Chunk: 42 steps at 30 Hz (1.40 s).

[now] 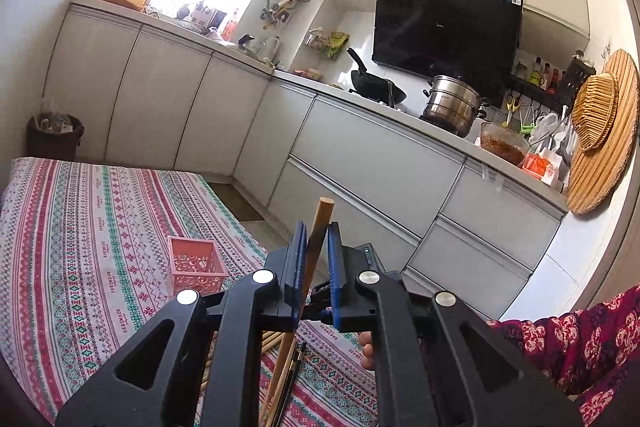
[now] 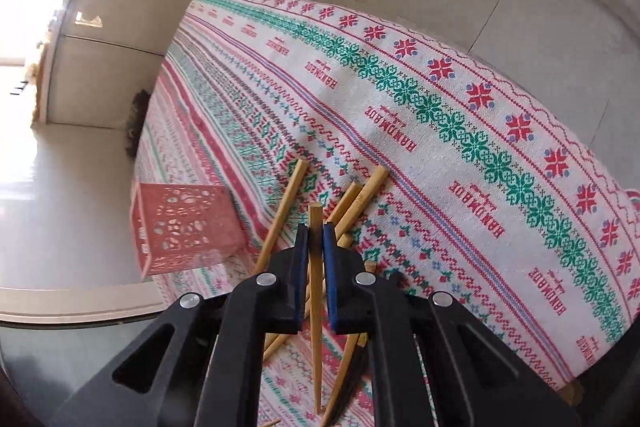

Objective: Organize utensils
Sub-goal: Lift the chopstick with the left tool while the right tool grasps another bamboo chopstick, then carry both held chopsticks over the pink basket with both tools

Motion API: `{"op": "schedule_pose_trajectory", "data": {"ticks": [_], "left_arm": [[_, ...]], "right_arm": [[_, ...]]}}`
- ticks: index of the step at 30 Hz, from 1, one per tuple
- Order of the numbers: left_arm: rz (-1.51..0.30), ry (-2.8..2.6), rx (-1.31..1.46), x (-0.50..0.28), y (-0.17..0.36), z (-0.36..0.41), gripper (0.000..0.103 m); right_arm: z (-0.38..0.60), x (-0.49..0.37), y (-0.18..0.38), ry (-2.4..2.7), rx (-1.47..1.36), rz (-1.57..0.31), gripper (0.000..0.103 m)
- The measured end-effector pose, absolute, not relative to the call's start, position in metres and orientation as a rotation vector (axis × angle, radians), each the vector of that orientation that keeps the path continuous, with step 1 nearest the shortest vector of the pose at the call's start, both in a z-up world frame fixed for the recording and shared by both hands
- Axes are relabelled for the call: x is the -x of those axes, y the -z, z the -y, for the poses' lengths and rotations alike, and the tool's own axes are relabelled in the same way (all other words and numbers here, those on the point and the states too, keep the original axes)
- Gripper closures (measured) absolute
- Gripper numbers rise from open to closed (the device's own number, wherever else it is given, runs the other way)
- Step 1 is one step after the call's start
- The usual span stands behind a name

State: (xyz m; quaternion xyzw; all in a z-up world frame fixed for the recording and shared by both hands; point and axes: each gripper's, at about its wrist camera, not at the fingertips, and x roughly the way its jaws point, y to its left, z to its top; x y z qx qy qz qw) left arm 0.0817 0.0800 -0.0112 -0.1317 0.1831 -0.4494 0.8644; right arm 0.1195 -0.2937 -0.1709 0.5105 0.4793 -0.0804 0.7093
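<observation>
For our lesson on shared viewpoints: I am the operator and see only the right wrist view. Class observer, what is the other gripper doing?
Observer: The left gripper is shut on a wooden chopstick, its blunt end pointing up.
Operator: Is the pink basket already filled?
Observer: The left view looks into the pink basket from above; I see no chopsticks in it.
Operator: What lies beyond the table?
Observer: A kitchen counter carrying a steel pot and a black wok.

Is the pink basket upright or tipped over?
Upright: the pink basket stands on the patterned tablecloth, open top facing up, in the left wrist view.
</observation>
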Motion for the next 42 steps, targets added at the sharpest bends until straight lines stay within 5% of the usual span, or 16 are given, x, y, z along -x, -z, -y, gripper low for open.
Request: {"op": "schedule_pose_trajectory", "data": {"ticks": [20, 21, 22, 23, 24, 26, 32, 37, 40, 42], "left_arm": [[-0.367, 0.781, 0.301, -0.082, -0.005, -0.083, 0.093], [-0.407, 0.729, 0.299, -0.090, -0.002, -0.086, 0.089], [-0.475, 0.655, 0.301, -0.102, 0.004, -0.091, 0.067], [-0.584, 0.547, 0.305, -0.120, 0.015, -0.096, 0.026], [-0.731, 0.423, 0.302, -0.142, 0.031, -0.102, 0.011], [-0.978, 0.263, 0.294, -0.184, 0.068, -0.112, 0.023], [-1.289, 0.005, 0.268, -0.263, 0.151, -0.133, 0.054], [-1.358, -0.162, 0.305, -0.294, 0.184, -0.132, 0.067], [-1.385, -0.219, 0.286, -0.300, 0.196, -0.124, 0.087], [-1.356, -0.245, 0.261, -0.300, 0.195, -0.120, 0.091]], "right_arm": [[0.249, -0.025, 0.018, -0.111, -0.810, -0.655, 0.095], [0.249, -0.021, 0.014, -0.118, -0.804, -0.645, 0.095], [0.249, -0.022, 0.014, -0.127, -0.797, -0.640, 0.095], [0.248, -0.025, 0.013, -0.138, -0.792, -0.641, 0.095], [0.249, -0.026, 0.013, -0.148, -0.792, -0.641, 0.095], [0.250, -0.027, 0.014, -0.170, -0.799, -0.640, 0.095], [0.253, -0.038, 0.025, -0.210, -0.804, -0.654, 0.095], [0.253, -0.054, 0.034, -0.236, -0.786, -0.680, 0.095], [0.252, -0.061, 0.037, -0.251, -0.778, -0.694, 0.095], [0.251, -0.065, 0.038, -0.261, -0.781, -0.698, 0.095]]}}
